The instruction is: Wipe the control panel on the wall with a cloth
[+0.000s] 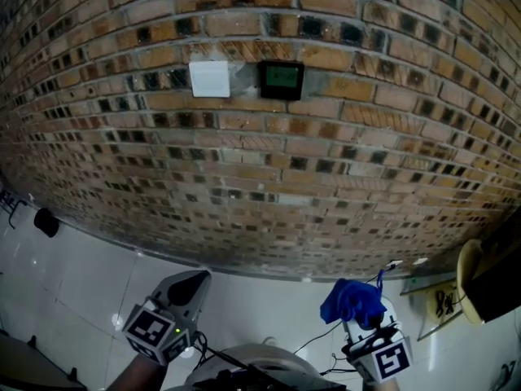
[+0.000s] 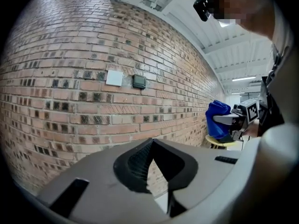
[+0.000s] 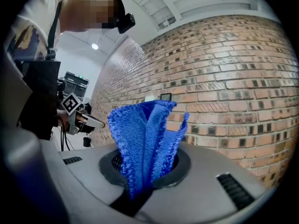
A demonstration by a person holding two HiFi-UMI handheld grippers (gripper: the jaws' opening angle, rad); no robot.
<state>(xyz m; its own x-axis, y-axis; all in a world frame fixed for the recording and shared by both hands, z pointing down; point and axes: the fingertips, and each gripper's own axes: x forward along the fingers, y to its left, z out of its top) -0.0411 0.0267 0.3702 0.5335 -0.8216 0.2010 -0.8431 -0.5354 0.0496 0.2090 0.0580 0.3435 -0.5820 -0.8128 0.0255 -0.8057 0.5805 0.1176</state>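
Cloth (image 3: 145, 139) upright (right tool (image 3: 145, 171)), toward wall (image 3: 224, 78)

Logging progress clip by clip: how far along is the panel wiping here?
Done: the right gripper is shut on the blue cloth. In hand: cloth held low, apart from the brick wall. Remaining: reach and wipe the dark control panel beside the white plate. The left gripper is shut, empty.

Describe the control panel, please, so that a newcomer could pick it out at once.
Look at the brick wall, high in the head view. Two small square fittings sit side by side there. The panel is the right one, black with a dark green screen; its neighbour is a plain white plate.
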